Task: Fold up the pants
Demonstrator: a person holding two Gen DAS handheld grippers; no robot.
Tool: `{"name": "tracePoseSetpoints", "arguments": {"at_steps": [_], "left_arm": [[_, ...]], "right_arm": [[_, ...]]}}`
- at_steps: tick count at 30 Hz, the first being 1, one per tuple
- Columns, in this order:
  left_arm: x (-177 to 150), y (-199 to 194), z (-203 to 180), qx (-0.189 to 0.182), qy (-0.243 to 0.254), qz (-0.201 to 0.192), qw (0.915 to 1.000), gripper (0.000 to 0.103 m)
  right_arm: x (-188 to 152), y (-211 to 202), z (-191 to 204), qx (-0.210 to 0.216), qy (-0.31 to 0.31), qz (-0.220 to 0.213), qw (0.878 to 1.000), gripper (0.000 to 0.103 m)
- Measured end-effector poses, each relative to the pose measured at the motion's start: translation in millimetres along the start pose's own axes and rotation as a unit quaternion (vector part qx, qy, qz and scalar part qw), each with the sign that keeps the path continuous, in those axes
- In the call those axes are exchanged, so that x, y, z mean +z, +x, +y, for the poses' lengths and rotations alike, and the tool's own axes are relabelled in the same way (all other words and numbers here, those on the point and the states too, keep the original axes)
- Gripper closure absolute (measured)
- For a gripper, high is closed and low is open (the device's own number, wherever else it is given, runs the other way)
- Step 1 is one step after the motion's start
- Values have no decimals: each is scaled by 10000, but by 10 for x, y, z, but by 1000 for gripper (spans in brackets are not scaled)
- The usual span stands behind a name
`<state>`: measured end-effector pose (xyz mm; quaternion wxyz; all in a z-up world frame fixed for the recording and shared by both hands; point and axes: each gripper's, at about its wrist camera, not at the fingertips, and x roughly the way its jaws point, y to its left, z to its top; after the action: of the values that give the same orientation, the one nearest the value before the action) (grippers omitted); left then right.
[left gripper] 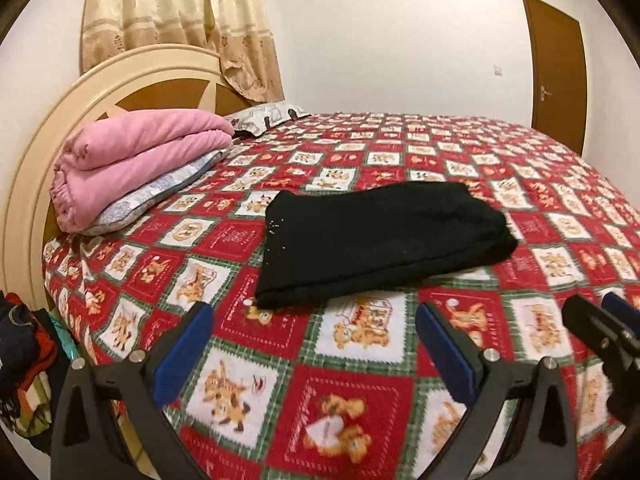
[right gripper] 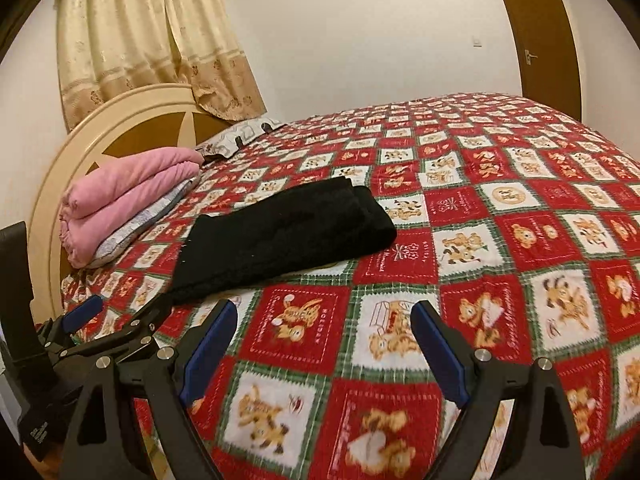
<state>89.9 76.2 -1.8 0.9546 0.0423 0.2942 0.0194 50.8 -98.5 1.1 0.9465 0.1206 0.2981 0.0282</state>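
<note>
The folded pants (left gripper: 380, 240) are lying on the bed (left gripper: 360, 360), toward its near left part, with the bedspread stretching away to the right and far side. Far left of them, a folded blanket (left gripper: 136, 160) is sitting on a pillow (left gripper: 160, 196) against the headboard (left gripper: 52, 140). A second pillow (left gripper: 264, 118) is lying farther back along the headboard, under the curtain (left gripper: 180, 20) hanging behind it. A door (left gripper: 560, 68) is standing in the far right wall. The left tongs (left gripper: 314, 344) are hovering near the pants' near edge, apart from them, and the right tongs (right gripper: 324, 340) are hanging just to their right.
</note>
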Motion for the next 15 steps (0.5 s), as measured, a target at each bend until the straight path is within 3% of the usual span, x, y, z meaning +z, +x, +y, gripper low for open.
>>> {"name": "tracePoseSetpoints", "arguments": {"at_steps": [15], "left_arm": [[-135, -681, 29, -15, 67, -484, 9988, 0]], "right_arm": [[-31, -760, 216, -24, -155, -653, 9977, 13]]}}
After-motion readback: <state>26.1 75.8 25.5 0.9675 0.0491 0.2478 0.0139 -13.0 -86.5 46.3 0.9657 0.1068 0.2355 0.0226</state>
